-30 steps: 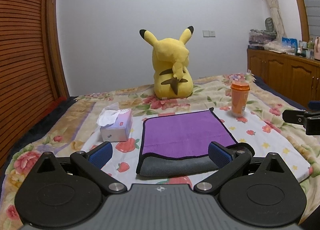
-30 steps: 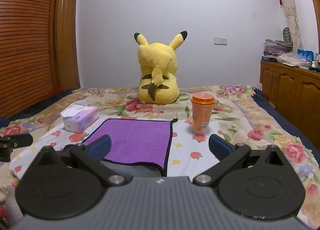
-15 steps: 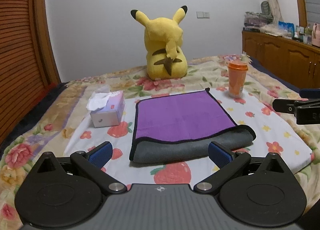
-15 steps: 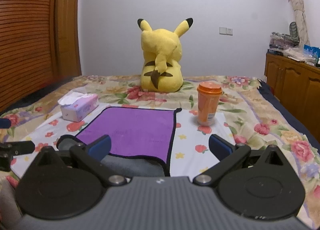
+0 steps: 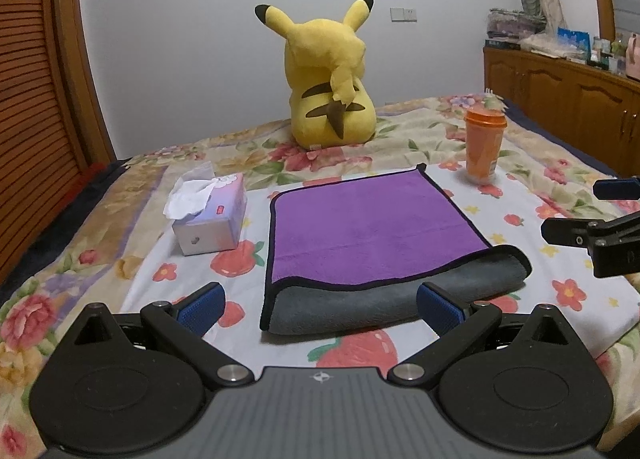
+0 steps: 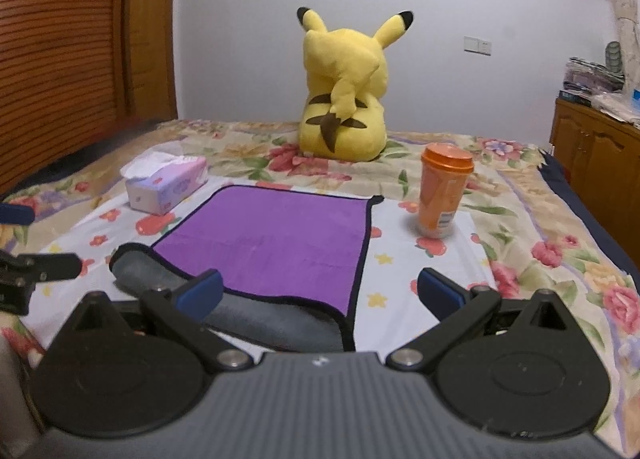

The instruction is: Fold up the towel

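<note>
A towel (image 5: 372, 223), purple on top and grey underneath with a black hem, lies folded over on the bed; its grey fold faces me. It also shows in the right wrist view (image 6: 276, 235). My left gripper (image 5: 320, 309) is open and empty, just before the fold's near edge. My right gripper (image 6: 320, 293) is open and empty, above the towel's near right corner. Each gripper's tip shows at the edge of the other's view.
A yellow plush toy (image 5: 330, 97) sits at the back of the floral bed. A tissue box (image 5: 210, 215) stands left of the towel. An orange lidded cup (image 5: 484, 145) stands to its right. A wooden cabinet (image 5: 560, 99) lines the right wall.
Both grippers have drawn back and risen from the towel; more of its grey fold shows now. The towel has not moved.
</note>
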Motion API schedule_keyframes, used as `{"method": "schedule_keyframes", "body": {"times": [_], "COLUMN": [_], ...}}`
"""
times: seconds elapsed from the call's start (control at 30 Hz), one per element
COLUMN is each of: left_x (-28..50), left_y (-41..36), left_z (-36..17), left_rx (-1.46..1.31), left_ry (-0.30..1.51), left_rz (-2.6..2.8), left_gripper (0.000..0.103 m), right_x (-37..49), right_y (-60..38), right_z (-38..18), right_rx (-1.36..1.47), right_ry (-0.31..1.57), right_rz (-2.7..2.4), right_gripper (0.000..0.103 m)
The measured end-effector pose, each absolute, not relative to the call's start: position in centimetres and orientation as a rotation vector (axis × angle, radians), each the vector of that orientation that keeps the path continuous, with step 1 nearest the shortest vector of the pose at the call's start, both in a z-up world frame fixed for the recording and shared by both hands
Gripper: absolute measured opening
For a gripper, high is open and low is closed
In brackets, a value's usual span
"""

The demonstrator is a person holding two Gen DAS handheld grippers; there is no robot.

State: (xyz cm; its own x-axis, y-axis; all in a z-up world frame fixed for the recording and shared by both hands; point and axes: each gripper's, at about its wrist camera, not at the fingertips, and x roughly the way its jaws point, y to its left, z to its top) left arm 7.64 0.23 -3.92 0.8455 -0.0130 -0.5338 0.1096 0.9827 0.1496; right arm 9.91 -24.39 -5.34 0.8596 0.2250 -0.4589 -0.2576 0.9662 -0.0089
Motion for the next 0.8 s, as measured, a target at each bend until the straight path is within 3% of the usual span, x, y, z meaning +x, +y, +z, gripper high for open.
{"method": "schedule_keyframes", "body": {"times": [0.8], "left_x": [13.8], "left_y": [2.8], "left_z": [-6.3], "left_rx": [0.131], "left_ry": [0.644], "left_rz": [-0.088], "left_gripper": [0.103], "right_x": [15.4], "right_y": [-22.1], "right_z": [-8.2], "right_rx": [-0.144], "right_ry": [0.600], "right_rz": [0.339], "right_gripper": [0.103]}}
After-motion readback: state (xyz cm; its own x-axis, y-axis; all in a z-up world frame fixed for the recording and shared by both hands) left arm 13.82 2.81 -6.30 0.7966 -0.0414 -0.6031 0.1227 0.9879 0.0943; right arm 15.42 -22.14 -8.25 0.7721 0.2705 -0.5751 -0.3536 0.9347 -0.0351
